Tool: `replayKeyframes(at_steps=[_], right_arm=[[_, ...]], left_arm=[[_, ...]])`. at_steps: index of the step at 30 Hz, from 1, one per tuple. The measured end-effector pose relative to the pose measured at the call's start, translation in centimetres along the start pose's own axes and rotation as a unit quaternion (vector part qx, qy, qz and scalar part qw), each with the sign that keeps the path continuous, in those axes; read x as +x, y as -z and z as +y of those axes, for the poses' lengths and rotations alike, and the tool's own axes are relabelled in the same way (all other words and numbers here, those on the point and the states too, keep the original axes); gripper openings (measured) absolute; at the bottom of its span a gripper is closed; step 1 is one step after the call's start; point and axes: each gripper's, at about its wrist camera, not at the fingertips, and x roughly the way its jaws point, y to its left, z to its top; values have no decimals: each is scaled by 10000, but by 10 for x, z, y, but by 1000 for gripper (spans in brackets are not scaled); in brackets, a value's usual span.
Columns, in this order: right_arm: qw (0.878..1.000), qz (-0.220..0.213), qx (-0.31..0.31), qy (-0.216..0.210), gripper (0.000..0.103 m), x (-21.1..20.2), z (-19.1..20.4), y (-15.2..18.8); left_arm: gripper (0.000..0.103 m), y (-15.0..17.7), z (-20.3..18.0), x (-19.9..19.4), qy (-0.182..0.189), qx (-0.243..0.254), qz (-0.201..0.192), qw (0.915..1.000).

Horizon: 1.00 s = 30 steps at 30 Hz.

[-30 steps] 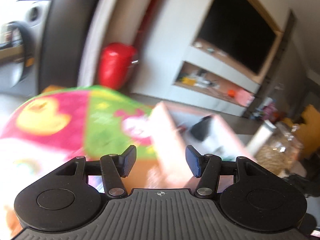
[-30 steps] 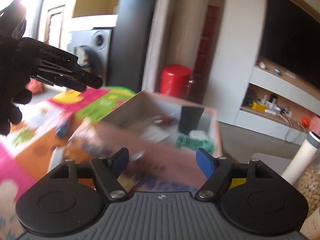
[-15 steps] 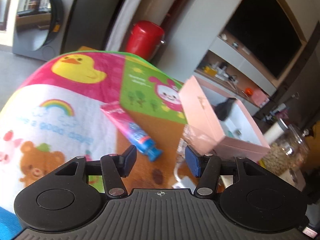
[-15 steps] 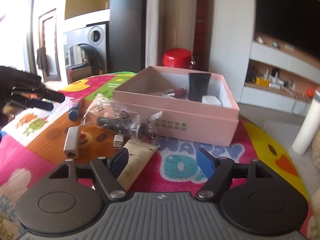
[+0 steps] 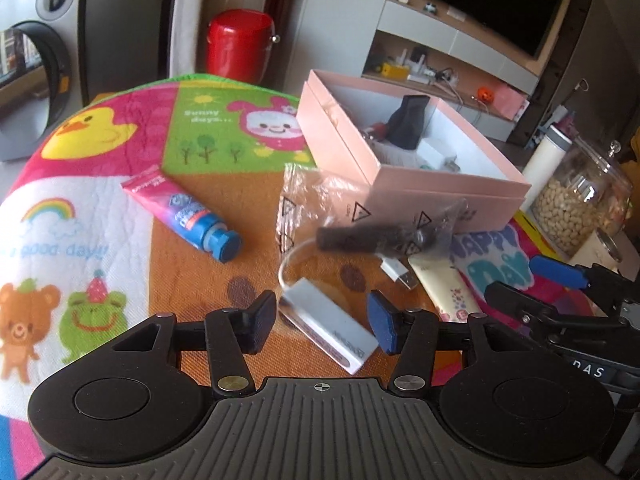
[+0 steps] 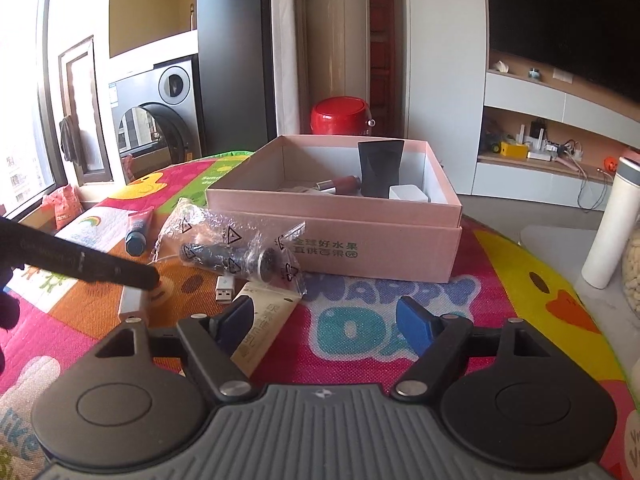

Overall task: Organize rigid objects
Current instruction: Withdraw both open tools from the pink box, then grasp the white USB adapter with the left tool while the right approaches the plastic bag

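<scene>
An open pink box (image 5: 344,148) (image 6: 376,240) stands on the colourful mat and holds a black object (image 5: 408,122) (image 6: 378,168), a red tube and white pieces. In front of it lie a dark cylinder in a clear bag (image 5: 376,236) (image 6: 228,258), a white USB adapter (image 5: 332,324) (image 6: 132,300), a cream tube (image 5: 444,288) (image 6: 266,320) and a pink-blue tube (image 5: 184,212) (image 6: 138,232). My left gripper (image 5: 322,322) is open, just above the white adapter. My right gripper (image 6: 326,320) is open and empty, over the cream tube's end.
A glass jar of nuts (image 5: 576,204) and a white bottle (image 6: 608,220) stand to the right of the box. A red bin (image 5: 238,44) (image 6: 342,116) stands on the floor behind the table. A washing machine (image 6: 160,128) is at the back left.
Both grippers have swung down and pulled back toward the table. The left one now hovers over the white adapter; the right one faces the box front. Both stayed open.
</scene>
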Motion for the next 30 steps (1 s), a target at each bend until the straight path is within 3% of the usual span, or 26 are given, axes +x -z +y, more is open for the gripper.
replayKeyframes(at_steps=[5, 14, 17, 19, 22, 23, 30], right_arm=[[10000, 31, 11, 20, 80, 1, 1, 1], [9997, 40, -141, 178, 81, 1, 9, 0], [9992, 43, -377, 90, 81, 2, 21, -4], [9992, 66, -396, -51, 81, 5, 29, -11], [9989, 263, -174, -333, 81, 18, 37, -28], [9986, 348, -68, -390, 81, 24, 39, -35], [9957, 890, 177, -194, 80, 79, 58, -58]], left_arm=[[56, 7, -8, -1, -147, 311, -9, 9994], [53, 7, 37, -21, -836, -5, -200, 9963], [41, 4, 48, -25, -499, -133, -267, 9983], [40, 3, 44, -20, -300, -10, -224, 9993], [35, 4, 34, -12, -259, 218, -160, 9993], [27, 6, 31, -11, -308, 296, -195, 9989], [26, 12, 51, -18, -29, -35, -328, 9995]])
